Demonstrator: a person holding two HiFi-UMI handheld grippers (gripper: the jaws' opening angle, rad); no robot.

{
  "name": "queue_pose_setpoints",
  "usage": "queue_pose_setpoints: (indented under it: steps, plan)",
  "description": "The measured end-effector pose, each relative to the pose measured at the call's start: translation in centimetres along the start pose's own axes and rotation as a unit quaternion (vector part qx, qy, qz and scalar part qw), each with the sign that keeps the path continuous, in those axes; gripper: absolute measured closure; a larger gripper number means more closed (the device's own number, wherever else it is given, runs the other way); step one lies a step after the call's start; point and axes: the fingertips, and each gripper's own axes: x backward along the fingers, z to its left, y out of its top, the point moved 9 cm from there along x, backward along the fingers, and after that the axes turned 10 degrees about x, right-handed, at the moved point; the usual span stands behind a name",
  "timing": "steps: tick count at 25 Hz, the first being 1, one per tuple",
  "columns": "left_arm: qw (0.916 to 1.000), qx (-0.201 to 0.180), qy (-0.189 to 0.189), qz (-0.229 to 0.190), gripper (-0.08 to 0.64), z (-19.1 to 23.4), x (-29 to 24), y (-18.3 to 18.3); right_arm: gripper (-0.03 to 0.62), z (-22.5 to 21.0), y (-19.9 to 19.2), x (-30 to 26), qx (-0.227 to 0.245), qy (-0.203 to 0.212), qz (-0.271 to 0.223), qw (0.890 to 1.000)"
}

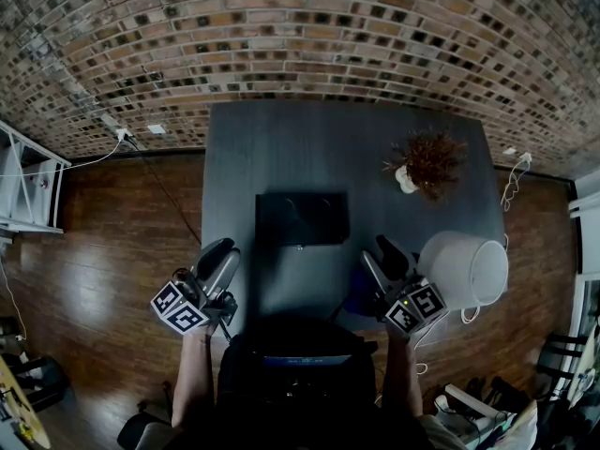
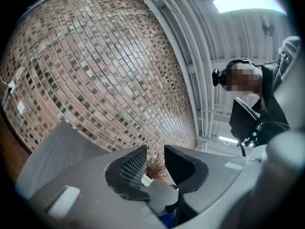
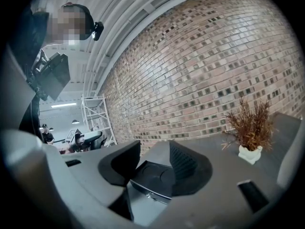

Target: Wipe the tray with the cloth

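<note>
**Brick wall, dark table: both grippers held off the tray, jaws parted and empty**

Head view. Brick wall is seen behind a dark grey table [image 1: 281,148] standing on wood flooring. The black tray [image 1: 302,218] is found at the middle of the table, flat, with its rim up. A dried plant in a white pot [image 1: 427,162] is noted towards the far right, and a white tub [image 1: 464,268] is seen lying on its side at the right edge. The left gripper [image 1: 221,254] is held at the table's near left corner and the right gripper [image 1: 375,251] at the near right, just beside the tub. The tray is placed ahead of and between the two, apart from both. A dark blue patch, taken to be the cloth [image 1: 354,300], is seen on the near edge just beside the right gripper; contact cannot be told.

Left gripper view. The jaws of the left gripper [image 2: 155,161] are seen parted, with nothing between the ribbed fingers [image 2: 135,165]. The plant [image 2: 153,168] is seen far off through the gap. A bit of blue cloth [image 2: 167,220] is visible low down, below the jaws and not held. The tray is not shown here.

Right gripper view. The jaws of the right gripper [image 3: 155,159] are likewise parted and empty. The tray [image 3: 152,175] is seen through the gap, on the table beyond the fingers [image 3: 183,162] and not touched. The plant [image 3: 250,128] stands well to the right.
</note>
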Motion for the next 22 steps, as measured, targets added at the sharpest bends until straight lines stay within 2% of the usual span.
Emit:
queue_pose_setpoints:
  steps: [22]
  plan:
    - [1.0, 0.002, 0.003, -0.003, 0.457, -0.08, 0.14, 0.04, 0.405, 0.2, -0.45, -0.15, 0.0, 0.001, 0.012, 1.0]
